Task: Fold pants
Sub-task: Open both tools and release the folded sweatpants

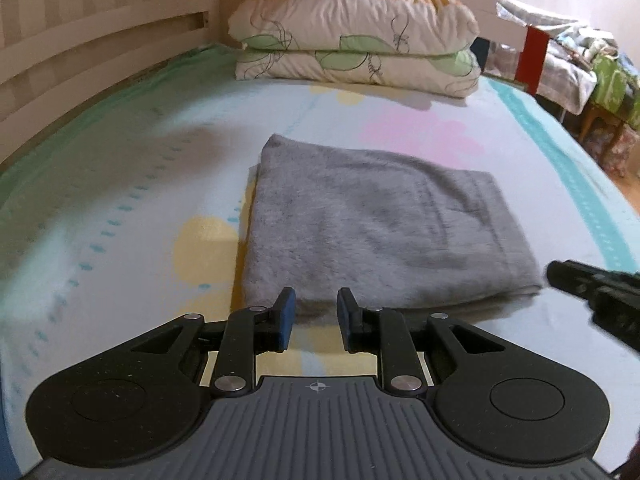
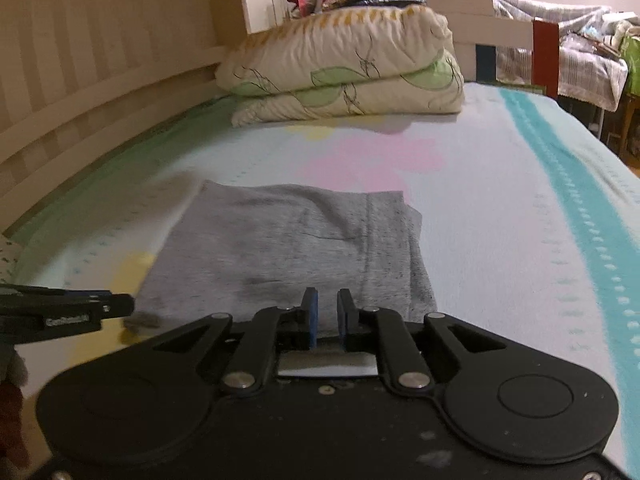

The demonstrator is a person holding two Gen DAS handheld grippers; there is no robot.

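- Starting at the left, the wooden bed rail [image 1: 100,40] runs along the bedsheet [image 1: 120,160]; nothing of the task lies there
- Left gripper [image 1: 316,312] hovers at the near edge of the pants [image 1: 380,220], jaws a narrow gap apart, holding nothing
- Pants lie mid-bed as a compact grey rectangle, layers stacked, edges fairly square; folding looks finished or nearly so
- Right gripper [image 2: 327,312] sits over the near right part of the pants [image 2: 288,248], jaws narrowly parted, empty
- Next move, I judge: either press the stack flat or draw both grippers clear; pillows [image 2: 344,68] sit well beyond
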